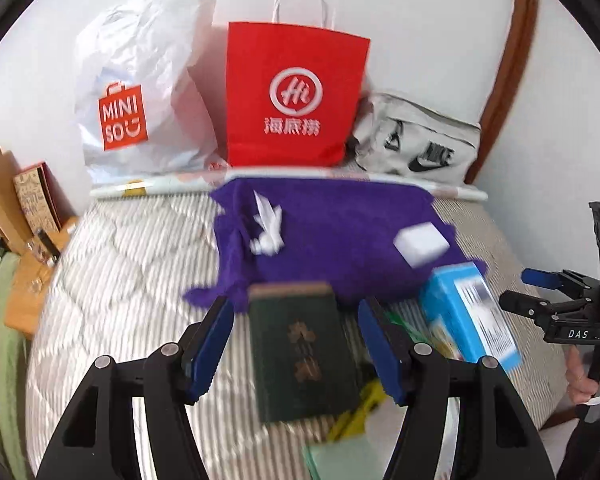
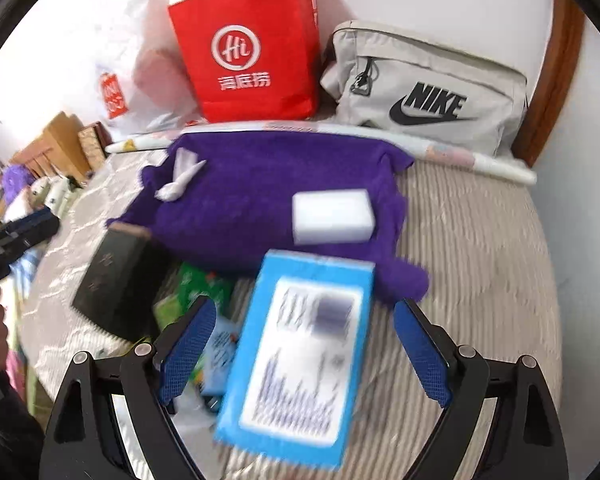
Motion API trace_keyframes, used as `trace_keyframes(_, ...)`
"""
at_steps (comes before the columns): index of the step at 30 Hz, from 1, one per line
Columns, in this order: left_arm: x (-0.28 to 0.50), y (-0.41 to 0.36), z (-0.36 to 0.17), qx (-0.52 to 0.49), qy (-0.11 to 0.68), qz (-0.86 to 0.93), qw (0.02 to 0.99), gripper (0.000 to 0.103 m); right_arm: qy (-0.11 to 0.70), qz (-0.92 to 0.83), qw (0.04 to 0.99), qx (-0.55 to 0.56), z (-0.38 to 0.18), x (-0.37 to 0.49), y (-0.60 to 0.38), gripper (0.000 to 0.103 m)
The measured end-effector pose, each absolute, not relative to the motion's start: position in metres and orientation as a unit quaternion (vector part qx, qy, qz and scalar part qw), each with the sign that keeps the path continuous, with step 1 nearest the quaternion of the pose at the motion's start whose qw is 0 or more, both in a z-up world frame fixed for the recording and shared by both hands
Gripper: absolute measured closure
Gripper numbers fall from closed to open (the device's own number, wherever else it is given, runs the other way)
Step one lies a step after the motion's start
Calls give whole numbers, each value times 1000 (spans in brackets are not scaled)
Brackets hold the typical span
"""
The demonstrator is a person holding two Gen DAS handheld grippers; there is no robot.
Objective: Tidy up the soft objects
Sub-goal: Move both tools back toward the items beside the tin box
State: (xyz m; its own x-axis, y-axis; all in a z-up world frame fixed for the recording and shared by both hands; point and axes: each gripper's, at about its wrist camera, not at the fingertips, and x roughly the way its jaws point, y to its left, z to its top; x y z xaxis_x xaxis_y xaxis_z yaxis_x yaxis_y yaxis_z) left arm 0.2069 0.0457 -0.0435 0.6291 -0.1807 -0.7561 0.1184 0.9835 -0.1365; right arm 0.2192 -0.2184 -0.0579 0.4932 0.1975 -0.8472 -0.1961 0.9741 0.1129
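1. Bedding: a striped quilted mattress (image 1: 132,264) serves as the work surface; along its left edge stands a row of cardboard boxes (image 1: 4,196), apart from the task items.
2. Bags against the wall, left to right: white plastic bag (image 1: 140,92), red paper bag (image 1: 292,96), grey zip pouch (image 1: 420,136). Judged as parked there to keep the middle free; any of them may serve as a container.
3. Purple cloth (image 1: 340,232): spread flat in front of the bags, rumpled at its near edge, pile fuzzy and limp. It appears laid out as a sorting base.
4. On the cloth: a crumpled white tissue (image 1: 266,226) at left, a white sponge block (image 1: 420,244) at right, well apart. Both look light and compressible.
5. Left gripper (image 1: 296,344): fingers released, nothing clasped; a dark green book (image 1: 300,352) lies on the mattress below the gap, untouched.
6. Right gripper (image 2: 304,348): fingers spread wide, grasping nothing; a blue box (image 2: 300,356) lies beneath, its label blurred.
7. Judgement: soft items not yet collected; rigid goods lie nearest both tools.
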Motion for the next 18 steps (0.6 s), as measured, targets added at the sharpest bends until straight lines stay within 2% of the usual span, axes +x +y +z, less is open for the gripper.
trace_keyframes(8,154,52,-72,-53,437,-80,894,40,456,152,877,-17,-64,168,-185,13)
trace_keyframes(10,147,57,-81,-58,444,-74,891,40,445,151,882,-34,-67,162,-172,18)
trace_keyframes(12,141,61,-88,-60,448,-68,890,40,444,160,880,-46,-71,160,-160,30)
trace_keyframes(14,137,65,-92,-62,450,-63,889,40,451,167,875,-53,-76,160,-152,36)
trace_keyframes(18,133,73,-98,-72,451,-70,887,40,438,187,876,-69,-79,154,-136,39)
